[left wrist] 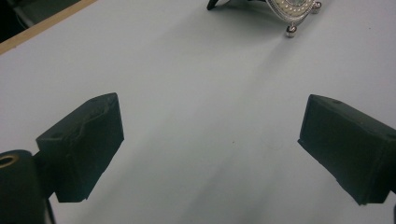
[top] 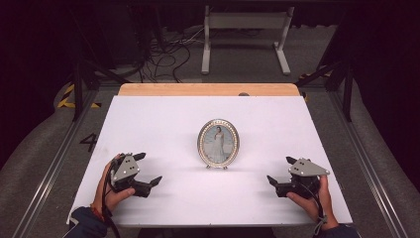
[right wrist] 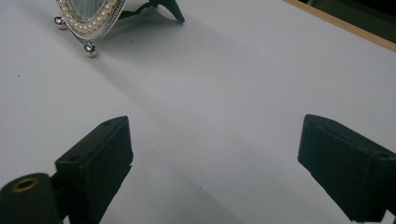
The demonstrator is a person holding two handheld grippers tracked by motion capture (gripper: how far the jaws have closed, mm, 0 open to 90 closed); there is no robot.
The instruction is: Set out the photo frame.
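Observation:
An oval picture frame (top: 218,143) with a pearl-beaded silver rim stands upright near the middle of the white table (top: 163,119), propped on a black back stand. Its lower edge and ball feet appear in the left gripper view (left wrist: 292,11) and in the right gripper view (right wrist: 88,21). My left gripper (top: 148,168) rests at the table's front left, open, nothing between its jaws (left wrist: 210,154). At the front right my right gripper (top: 280,170) is open too and holds nothing (right wrist: 215,163). Both point inward toward the frame and stand well apart from it.
A strip of wooden tabletop (top: 208,89) shows past the white sheet's far edge. Beyond it stand a white metal stand (top: 245,37) and loose cables (top: 163,57) on the floor. Metal rails (top: 54,163) run along both sides of the table.

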